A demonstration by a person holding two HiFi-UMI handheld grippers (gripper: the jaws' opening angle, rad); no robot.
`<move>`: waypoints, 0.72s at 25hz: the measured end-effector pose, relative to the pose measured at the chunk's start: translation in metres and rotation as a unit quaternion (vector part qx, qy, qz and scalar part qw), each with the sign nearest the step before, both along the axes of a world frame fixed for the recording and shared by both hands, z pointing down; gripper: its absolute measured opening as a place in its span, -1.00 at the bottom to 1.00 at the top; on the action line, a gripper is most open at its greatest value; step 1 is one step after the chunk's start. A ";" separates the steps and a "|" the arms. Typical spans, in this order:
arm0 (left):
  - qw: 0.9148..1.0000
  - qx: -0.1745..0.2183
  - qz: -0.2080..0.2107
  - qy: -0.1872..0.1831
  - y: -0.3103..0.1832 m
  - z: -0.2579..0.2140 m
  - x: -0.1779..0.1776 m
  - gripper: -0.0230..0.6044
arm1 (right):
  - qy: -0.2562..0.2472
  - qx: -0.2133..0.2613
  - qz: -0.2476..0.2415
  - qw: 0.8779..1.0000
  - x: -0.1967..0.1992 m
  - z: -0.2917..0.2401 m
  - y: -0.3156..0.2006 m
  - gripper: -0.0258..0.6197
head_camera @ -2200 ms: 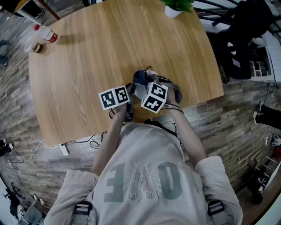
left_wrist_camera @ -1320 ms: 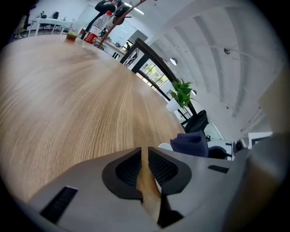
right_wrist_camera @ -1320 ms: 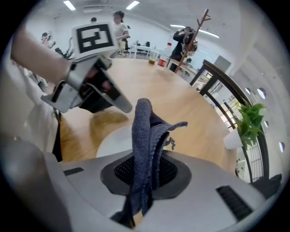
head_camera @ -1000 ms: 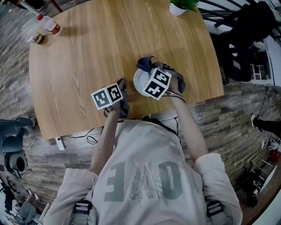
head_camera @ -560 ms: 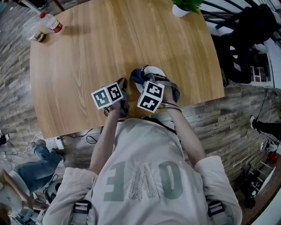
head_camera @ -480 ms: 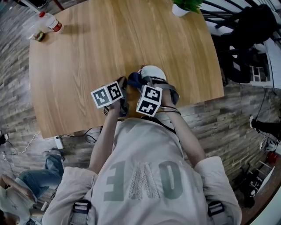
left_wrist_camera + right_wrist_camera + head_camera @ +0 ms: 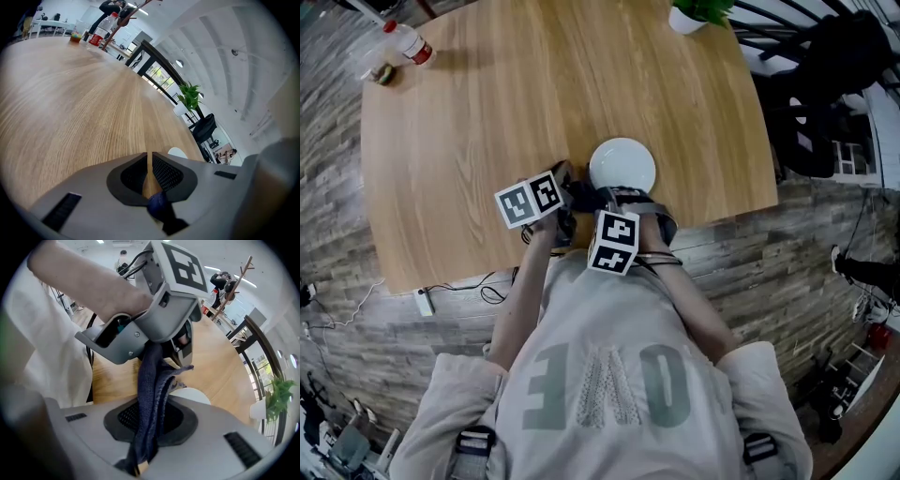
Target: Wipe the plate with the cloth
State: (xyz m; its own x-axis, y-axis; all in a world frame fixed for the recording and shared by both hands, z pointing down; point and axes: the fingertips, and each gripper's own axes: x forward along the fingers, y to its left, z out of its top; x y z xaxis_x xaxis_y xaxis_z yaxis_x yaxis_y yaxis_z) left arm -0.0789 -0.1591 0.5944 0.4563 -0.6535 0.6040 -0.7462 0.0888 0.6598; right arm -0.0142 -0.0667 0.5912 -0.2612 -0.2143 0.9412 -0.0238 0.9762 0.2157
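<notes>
A white plate (image 7: 622,166) sits bare on the wooden table (image 7: 487,122), near its front edge. Just left of and below the plate, both grippers meet over a dark blue cloth (image 7: 584,195). My left gripper (image 7: 565,187) is shut on one end of the cloth (image 7: 157,204), and the plate (image 7: 177,152) shows as a white sliver behind its jaws. My right gripper (image 7: 602,199) points steeply down, shut on the other end. In the right gripper view the cloth (image 7: 150,394) runs from my right gripper (image 7: 152,401) up into the left gripper (image 7: 180,345), with the plate (image 7: 192,395) beyond.
A plastic bottle (image 7: 405,44) and a small jar (image 7: 382,75) stand at the table's far left corner. A potted plant (image 7: 689,17) stands at the far edge. A black chair (image 7: 825,84) is off the table to the right. Cables lie on the floor by the near edge.
My right gripper has moved off the plate toward the left gripper and the near edge, taking the cloth along. The plate is now uncovered. The left gripper has stayed put.
</notes>
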 end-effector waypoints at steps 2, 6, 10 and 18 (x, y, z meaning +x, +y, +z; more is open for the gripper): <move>1.000 -0.001 0.000 -0.003 0.000 0.001 -0.001 -0.80 | -0.020 0.000 0.019 1.000 -0.001 -0.007 -0.006 -0.73; 0.999 0.016 -0.031 -0.018 -0.004 -0.009 -0.010 -0.80 | -0.065 0.023 0.081 0.994 0.007 -0.033 -0.032 -0.73; 0.995 0.084 -0.036 -0.034 -0.018 -0.045 -0.005 -0.82 | -0.124 0.070 0.170 0.975 0.024 -0.067 -0.065 -0.73; 0.920 0.355 0.043 -0.161 -0.041 -0.227 0.026 -0.82 | -0.327 0.175 0.282 0.885 0.066 -0.191 -0.105 -0.73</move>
